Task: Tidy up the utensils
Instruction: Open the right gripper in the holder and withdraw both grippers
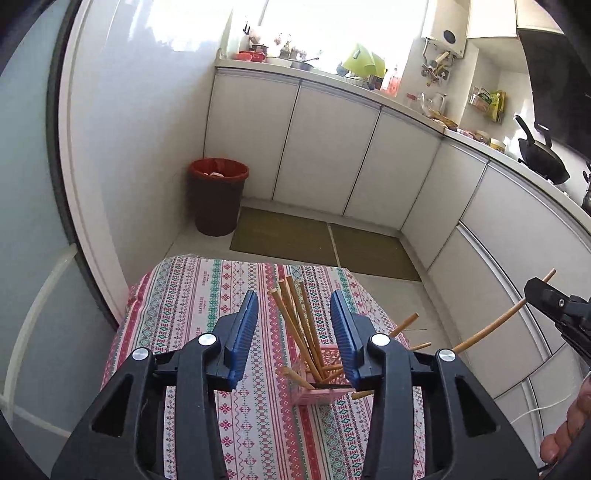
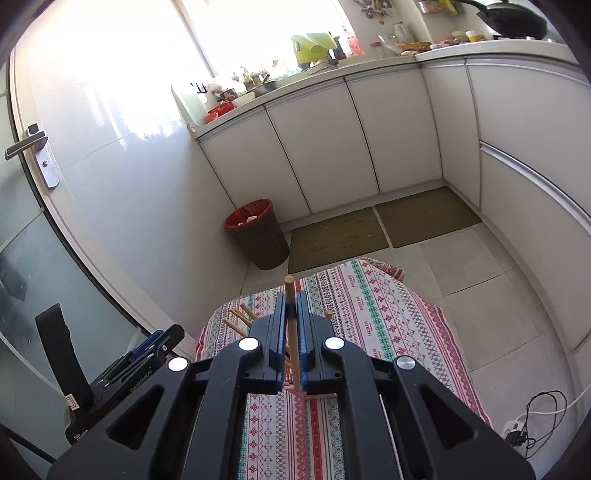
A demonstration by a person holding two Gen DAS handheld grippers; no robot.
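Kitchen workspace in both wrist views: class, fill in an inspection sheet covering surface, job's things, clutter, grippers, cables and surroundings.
Surface: patterned tablecloth covers the table.
Job's things: pink basket holds wooden chopsticks, splayed at several angles.
Clutter: nothing seen on the cloth.
Grippers: left gripper open above the basket; right gripper shut on one chopstick.
Cables: white cable and plug on the floor.
Surroundings: red-lined bin, white cabinets, floor mats.

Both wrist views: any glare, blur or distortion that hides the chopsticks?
Left wrist view: window blown out white, cabinets bowed by the fisheye, chopsticks in the pink basket sharp. Right wrist view: same window glare, sheen on the wall; the held chopstick is clear between the right gripper.
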